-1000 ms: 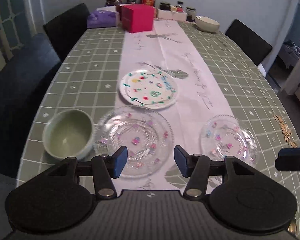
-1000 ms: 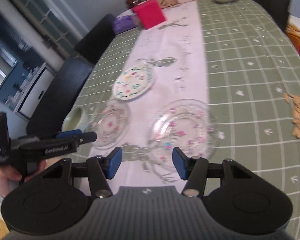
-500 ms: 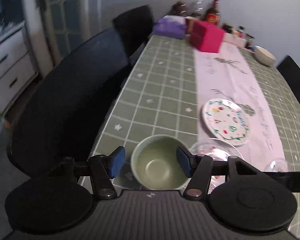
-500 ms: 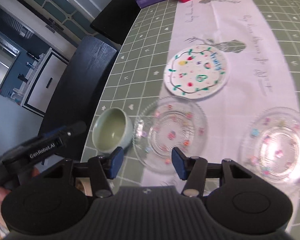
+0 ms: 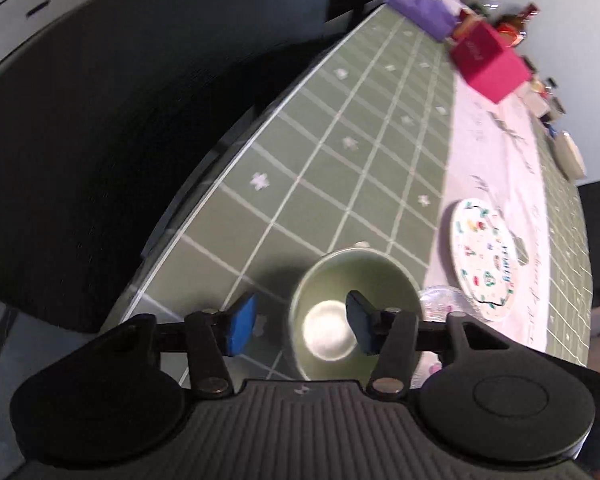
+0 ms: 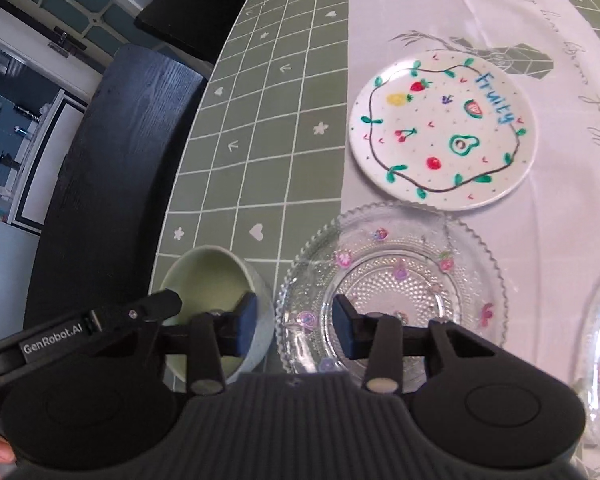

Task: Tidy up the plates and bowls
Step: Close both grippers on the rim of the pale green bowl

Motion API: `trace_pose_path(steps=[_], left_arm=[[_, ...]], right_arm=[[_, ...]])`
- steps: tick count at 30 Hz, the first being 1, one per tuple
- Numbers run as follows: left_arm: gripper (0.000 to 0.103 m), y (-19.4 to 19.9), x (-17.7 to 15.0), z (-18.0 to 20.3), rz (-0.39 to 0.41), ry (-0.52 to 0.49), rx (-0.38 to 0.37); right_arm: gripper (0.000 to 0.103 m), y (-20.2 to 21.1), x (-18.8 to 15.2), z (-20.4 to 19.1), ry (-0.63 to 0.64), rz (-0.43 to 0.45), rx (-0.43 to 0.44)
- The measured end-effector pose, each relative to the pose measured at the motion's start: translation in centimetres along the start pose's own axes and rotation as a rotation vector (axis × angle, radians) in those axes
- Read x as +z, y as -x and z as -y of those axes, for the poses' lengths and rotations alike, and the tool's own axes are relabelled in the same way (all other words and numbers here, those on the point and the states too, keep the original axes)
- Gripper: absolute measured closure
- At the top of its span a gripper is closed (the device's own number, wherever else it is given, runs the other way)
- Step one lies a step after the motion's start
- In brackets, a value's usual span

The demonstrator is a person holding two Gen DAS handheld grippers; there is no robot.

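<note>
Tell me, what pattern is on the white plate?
Hand-drawn fruits, a wavy leafy border and the word "Fruity" on the white plate; clearest in the right wrist view.

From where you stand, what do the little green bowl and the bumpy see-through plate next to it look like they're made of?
The green bowl looks like glazed ceramic: opaque pale green with a soft sheen, and light glints off its bottom in the left wrist view. The see-through plate looks like pressed glass, though clear plastic can't be excluded: transparent, beaded texture, scalloped rim, small coloured flowers.
</note>
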State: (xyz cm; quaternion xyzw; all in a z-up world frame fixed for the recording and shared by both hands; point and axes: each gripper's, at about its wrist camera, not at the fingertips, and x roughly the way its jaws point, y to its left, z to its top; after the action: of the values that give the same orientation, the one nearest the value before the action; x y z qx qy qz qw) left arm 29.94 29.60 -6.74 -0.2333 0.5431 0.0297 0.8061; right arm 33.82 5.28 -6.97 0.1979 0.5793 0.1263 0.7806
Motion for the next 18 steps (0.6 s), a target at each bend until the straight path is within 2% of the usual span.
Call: trace_pose_path(steps=[4,7,10,15,16,18], left_arm=[[0.045,-0.8,-0.1,-0.2,-0.012,0.013,0.022],[0.054,-1.3,-0.3,0.0,-0.035,0.003,0.019],[0.068,-1.5,-0.5,0.2,-0.051,0.015,0.015],[0.083,-2.2,-0.9,1.0,-0.039,-0.040,0.071],[0.088,-2.4,-1.0,0.9,-0.044,-0.043,0.076],[0.091,-2.4,-1.0,0.9,-0.046,-0.040,0.066]], right_arm=[[0.058,-0.6,0.0,-1.3,0.030,0.003,-0.015],[0.061,-1.3,0.0,-1.7,0.045,-0.003,-0.027],[0.081,-2.2,-0.4,-2.2,0.061,-0.021,-0.058],[0.090,-2.4,-0.6,-2.9,0.093,-0.014,-0.064],[0.090,-2.4,-0.6,-2.9,0.095,-0.012,-0.065],[0.092,-2.3,-0.7,-2.8,0.093,-0.014,-0.058]])
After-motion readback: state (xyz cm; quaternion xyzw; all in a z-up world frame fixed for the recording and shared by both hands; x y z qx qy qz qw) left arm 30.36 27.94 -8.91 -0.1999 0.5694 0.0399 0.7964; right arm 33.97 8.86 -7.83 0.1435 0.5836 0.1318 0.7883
